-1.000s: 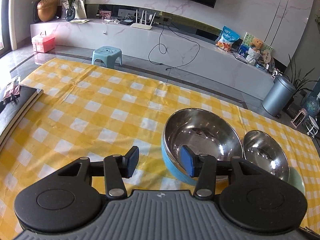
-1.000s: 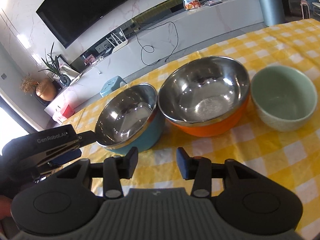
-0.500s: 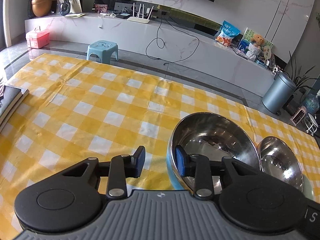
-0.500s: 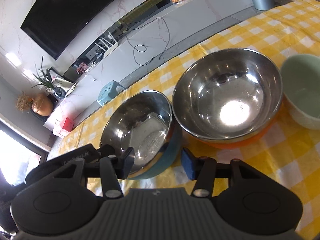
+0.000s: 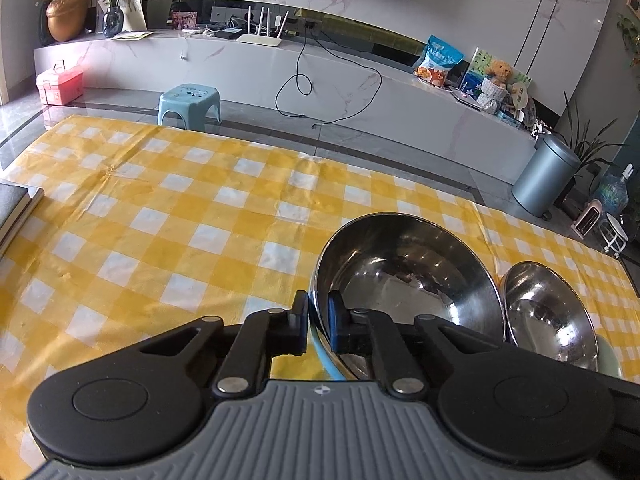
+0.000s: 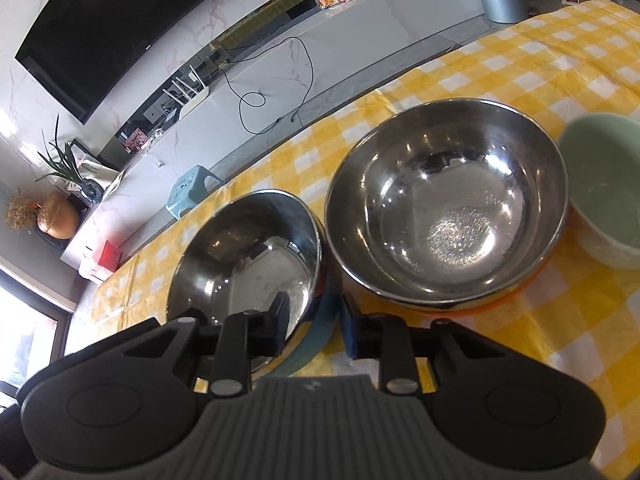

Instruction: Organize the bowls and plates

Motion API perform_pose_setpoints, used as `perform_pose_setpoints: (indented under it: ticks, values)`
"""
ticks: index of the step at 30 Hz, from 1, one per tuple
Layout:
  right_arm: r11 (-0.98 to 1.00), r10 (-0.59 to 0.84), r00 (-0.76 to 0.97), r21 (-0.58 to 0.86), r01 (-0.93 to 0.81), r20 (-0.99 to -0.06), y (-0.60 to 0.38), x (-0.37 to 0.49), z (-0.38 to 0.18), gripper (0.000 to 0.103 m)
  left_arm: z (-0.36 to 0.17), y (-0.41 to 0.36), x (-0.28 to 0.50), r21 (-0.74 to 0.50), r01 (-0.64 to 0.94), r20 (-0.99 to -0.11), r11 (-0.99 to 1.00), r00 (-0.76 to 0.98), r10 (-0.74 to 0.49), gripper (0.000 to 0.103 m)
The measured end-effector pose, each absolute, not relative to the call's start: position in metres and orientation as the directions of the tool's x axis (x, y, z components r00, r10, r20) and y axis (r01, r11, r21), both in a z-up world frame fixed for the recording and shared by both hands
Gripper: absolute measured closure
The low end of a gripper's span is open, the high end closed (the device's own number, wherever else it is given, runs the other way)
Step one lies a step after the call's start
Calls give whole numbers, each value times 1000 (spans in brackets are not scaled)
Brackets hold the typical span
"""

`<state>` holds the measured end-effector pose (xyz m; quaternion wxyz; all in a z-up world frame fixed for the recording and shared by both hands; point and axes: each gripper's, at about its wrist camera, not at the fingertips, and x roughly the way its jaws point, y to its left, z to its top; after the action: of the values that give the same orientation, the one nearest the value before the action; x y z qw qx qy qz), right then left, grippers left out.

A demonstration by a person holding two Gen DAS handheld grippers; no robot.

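Three bowls stand in a row on the yellow checked tablecloth [image 5: 160, 220]. The steel bowl with a blue outside [image 5: 408, 276] [image 6: 248, 256] is on the left, and my left gripper [image 5: 319, 322] is shut on its near rim. A larger steel bowl with an orange outside [image 6: 448, 208] [image 5: 548, 312] touches it in the middle. A pale green bowl [image 6: 604, 188] [image 5: 610, 364] is on the right. My right gripper [image 6: 314, 326] straddles the blue bowl's right wall, one finger inside and one outside. Its jaws are closing, and the pads do not press on the wall.
A dark book [image 5: 16, 208] lies at the table's left edge. Past the table's far edge are the floor, a blue stool [image 5: 190, 102], a long white TV bench and a grey bin [image 5: 544, 176].
The left jaws closed onto the blue bowl's rim. The right gripper shifted left from in front of the gap between the bowls to straddle the blue bowl's wall, and its jaws narrowed.
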<state>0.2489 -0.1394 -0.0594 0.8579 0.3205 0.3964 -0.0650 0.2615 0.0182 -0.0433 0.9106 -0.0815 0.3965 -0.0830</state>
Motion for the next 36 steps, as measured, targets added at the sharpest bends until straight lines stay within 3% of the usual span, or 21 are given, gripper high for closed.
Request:
perform_pose_setpoints:
  ticks: [21, 36]
  values:
    - [819, 181, 670, 487, 302, -720, -141, 152, -9, 91, 10, 41, 146, -311, 20, -720, 950, 648, -250, 91]
    - [833, 107, 655, 427, 353, -748, -184, 48, -1, 94, -6, 9, 63, -391, 79, -753, 917, 545, -368, 89]
